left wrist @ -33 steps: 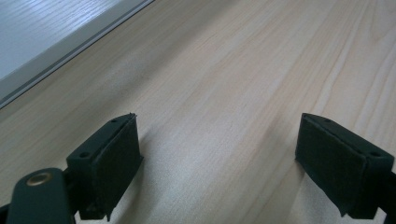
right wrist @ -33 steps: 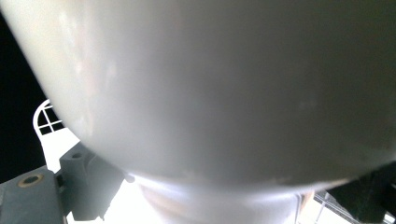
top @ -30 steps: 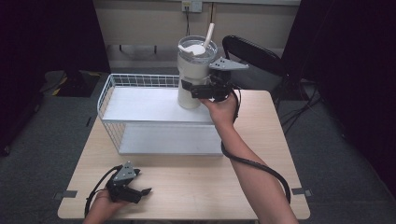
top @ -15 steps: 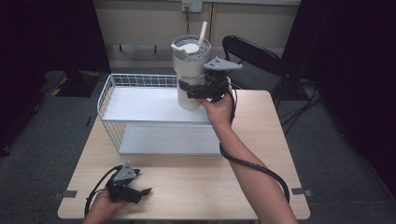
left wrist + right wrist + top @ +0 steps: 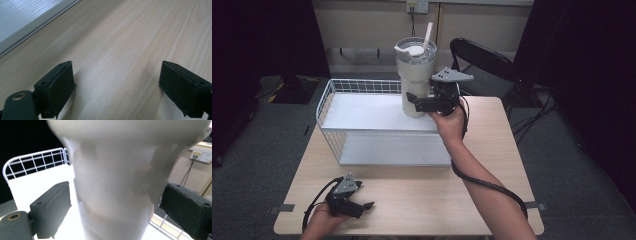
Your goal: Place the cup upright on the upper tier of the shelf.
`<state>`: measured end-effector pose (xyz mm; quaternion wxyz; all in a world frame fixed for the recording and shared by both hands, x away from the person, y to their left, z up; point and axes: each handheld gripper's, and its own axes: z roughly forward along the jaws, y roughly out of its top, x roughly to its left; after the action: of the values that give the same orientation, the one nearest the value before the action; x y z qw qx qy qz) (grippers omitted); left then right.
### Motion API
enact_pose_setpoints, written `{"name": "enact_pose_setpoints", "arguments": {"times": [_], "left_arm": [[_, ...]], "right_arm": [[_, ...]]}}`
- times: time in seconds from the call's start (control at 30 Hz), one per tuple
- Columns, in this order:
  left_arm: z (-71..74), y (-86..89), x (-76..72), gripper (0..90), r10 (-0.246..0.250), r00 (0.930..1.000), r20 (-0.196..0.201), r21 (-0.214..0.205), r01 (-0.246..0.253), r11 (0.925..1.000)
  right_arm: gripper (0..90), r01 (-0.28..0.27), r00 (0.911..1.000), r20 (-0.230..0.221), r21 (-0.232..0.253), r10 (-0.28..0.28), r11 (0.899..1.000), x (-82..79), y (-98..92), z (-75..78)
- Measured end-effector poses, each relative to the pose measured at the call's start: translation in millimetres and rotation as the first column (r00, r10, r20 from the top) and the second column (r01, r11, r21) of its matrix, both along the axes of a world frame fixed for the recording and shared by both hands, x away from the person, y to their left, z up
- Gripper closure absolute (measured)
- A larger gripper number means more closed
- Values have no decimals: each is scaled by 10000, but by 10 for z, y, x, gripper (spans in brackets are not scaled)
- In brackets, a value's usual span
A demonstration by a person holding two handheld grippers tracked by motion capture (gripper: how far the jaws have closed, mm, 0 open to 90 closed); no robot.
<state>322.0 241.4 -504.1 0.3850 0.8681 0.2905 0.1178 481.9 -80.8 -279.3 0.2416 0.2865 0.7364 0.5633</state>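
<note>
No lettering reads on the cream tumbler [image 5: 414, 80], capped with a lid and straw [image 5: 428, 37], which you hold raised over the right end of the white wire shelf [image 5: 362, 112]. Your right gripper [image 5: 418, 102] stands at its lower body, jaws spread either side; whether they press it can't be told. Your left gripper [image 5: 362, 205] rests on the wooden table [image 5: 432, 192], jaws wide apart and empty.

Left gripper [image 5: 359, 205]: black body wearing a grey three-cornered plate, black cable trailing, flat black rubber-faced jaws showing small holes and a brass-coloured rivet. Right gripper [image 5: 414, 100]: showing matching build, black cable looping along a bare, sleeveless forearm.
</note>
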Motion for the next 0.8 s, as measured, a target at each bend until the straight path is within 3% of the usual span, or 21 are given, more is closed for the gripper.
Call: {"name": "enact_pose_setpoints", "arguments": {"times": [0.33, 0.53, 0.8], "left_arm": [[-2, -1, 1, 121, 4, 10000, 5, -18, -4, 10000], [-1, 0, 2, 119, -26, 10000, -22, 18, 26, 10000], [-1, 0, 2, 119, -27, 10000, -17, 30, 27, 10000]], "right_arm": [[86, -448, 9990, 40, 3, 448, 9990, -180, -131, 5], [87, -975, 9950, -213, 108, 977, 9952, -334, -204, -123], [90, -1520, 9874, -461, -179, 1511, 9882, -527, -292, -307]]}}
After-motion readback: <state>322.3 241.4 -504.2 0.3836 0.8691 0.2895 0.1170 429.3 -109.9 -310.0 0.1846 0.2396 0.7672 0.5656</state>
